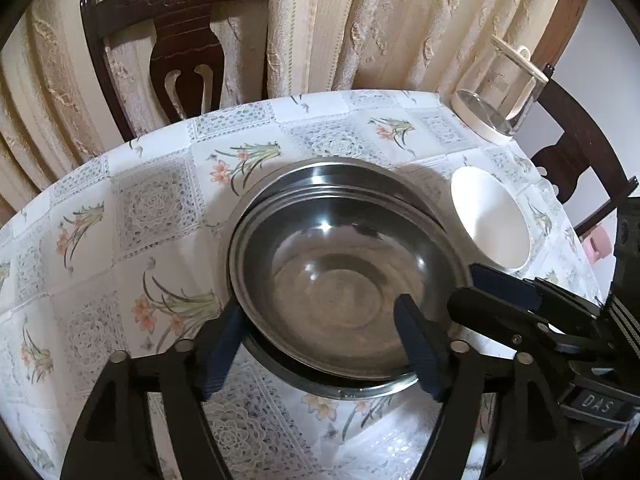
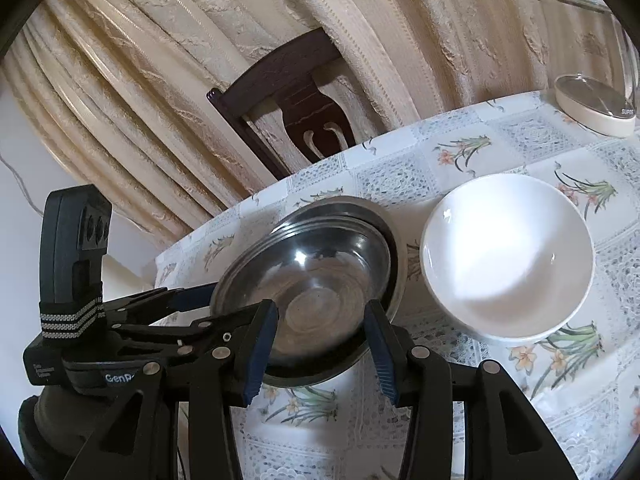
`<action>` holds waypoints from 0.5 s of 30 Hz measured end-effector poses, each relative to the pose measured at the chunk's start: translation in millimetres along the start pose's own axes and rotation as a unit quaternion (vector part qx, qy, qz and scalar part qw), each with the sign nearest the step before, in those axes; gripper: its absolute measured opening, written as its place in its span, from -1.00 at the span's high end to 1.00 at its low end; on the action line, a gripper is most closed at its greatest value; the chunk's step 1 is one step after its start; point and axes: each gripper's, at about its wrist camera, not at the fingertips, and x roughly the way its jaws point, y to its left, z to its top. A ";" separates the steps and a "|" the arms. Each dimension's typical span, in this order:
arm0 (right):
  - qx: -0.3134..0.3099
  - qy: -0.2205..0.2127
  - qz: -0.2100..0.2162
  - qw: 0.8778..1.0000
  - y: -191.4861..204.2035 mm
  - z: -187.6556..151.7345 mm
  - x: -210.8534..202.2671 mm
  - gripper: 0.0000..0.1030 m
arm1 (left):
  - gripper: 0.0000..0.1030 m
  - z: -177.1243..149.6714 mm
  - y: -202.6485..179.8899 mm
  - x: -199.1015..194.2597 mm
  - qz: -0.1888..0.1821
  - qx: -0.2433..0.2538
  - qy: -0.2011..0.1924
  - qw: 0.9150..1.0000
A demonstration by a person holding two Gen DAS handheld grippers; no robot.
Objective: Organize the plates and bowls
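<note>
Dark chair (image 1: 184,36) behind floral tablecloth (image 1: 152,208); cream curtains (image 1: 360,20); glass jug (image 1: 500,96).

Both grippers (image 1: 324,344) (image 2: 320,344) are black with blue ribbed pads, silver rivets, perhaps "GenR" lettering.

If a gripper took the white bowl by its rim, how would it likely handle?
The white bowl looks like glazed ceramic, so probably stiff, fairly heavy and chippable. Its glossy wall may slip between the fingers. It stands upright on the tablecloth, so a push would likely slide it.
</note>
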 end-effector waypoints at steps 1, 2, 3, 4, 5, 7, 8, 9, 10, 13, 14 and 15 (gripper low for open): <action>-0.001 -0.002 0.000 1.000 0.5 0.1 -1.0 0.05 | -0.54 -0.1 -0.7 -0.7 0.000 0.001 0.000 1.000; -0.002 -0.004 0.000 1.000 1.4 0.3 -1.5 0.05 | -0.55 0.0 -1.2 -1.3 0.002 0.002 0.000 1.000; -0.004 -0.007 0.000 1.000 2.3 0.2 -2.7 0.05 | -0.55 0.1 -1.0 -1.5 0.004 0.001 0.000 1.000; -0.007 -0.009 0.000 1.000 3.0 -0.1 -3.9 0.05 | -0.55 -0.2 -0.7 -1.7 0.005 0.000 0.001 1.000; -0.008 -0.011 0.001 1.000 3.2 0.1 -4.6 0.05 | -0.55 -0.7 0.1 -2.0 0.005 -0.002 0.002 1.000; -0.009 -0.016 0.000 1.000 3.3 -0.2 -7.2 0.05 | -0.55 -1.9 1.8 -2.8 0.008 -0.004 0.003 1.000; -0.009 -0.019 0.000 1.000 2.9 0.1 -8.2 0.05 | -0.55 -2.9 2.5 -3.4 0.009 -0.005 0.003 1.000; -0.008 -0.021 0.002 1.000 2.3 0.4 -9.5 0.05 | -0.55 -3.4 2.9 -4.3 0.010 -0.006 0.002 1.000; -0.006 -0.024 0.004 1.000 1.4 0.9 -11.1 0.05 | -0.55 -3.8 3.2 -5.5 0.011 -0.007 0.002 1.000; -0.003 -0.034 0.006 0.999 0.1 2.9 -15.6 0.05 | -0.55 -4.8 4.1 -10.1 0.012 -0.012 -0.002 1.000; -0.003 -0.037 0.007 0.999 -0.3 3.3 -17.1 0.05 | -0.55 -4.8 3.8 -12.2 0.012 -0.013 -0.004 1.000; -0.002 -0.040 0.008 0.999 -1.5 4.1 -18.9 0.05 | -0.55 -5.0 3.3 -14.6 0.013 -0.014 -0.006 1.000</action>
